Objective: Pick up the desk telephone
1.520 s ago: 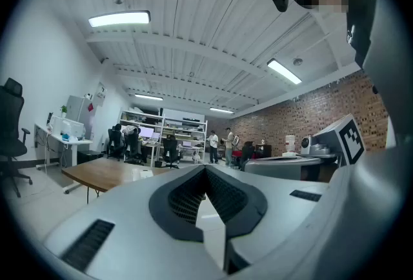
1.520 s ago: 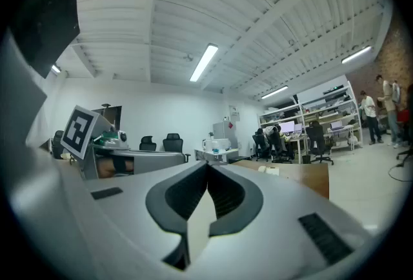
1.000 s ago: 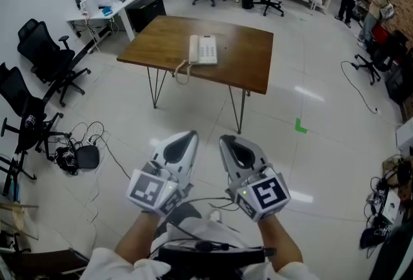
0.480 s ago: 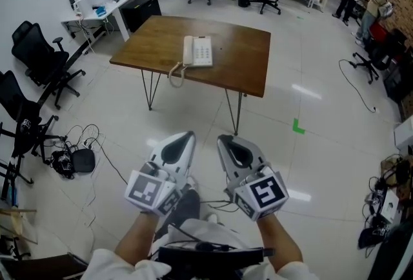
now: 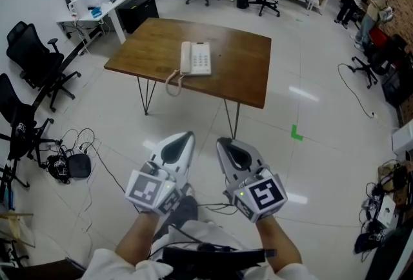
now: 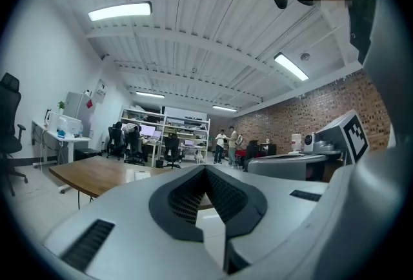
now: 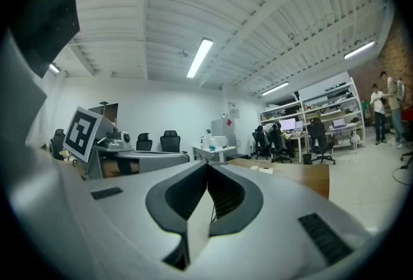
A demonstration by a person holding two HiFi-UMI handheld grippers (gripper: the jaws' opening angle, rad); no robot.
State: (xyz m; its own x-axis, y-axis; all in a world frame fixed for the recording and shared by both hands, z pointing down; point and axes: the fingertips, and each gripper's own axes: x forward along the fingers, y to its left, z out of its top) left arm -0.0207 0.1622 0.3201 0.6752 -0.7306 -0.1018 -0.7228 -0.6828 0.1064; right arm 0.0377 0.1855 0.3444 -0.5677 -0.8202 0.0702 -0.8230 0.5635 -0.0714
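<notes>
Centrally, the desk telephone [image 5: 195, 57] is shown lying flat on the wooden table [image 5: 242, 56], its coiled cord [image 5: 172, 82] at the near edge; well apart from it, the left gripper [image 5: 186, 137] and right gripper [image 5: 223, 142] are held side by side above the floor, both jaw pairs clenched together on nothing

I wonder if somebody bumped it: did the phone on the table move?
No. The telephone lies at the same spot on the wooden table, its cord still over the near edge; only the camera came closer.
</notes>
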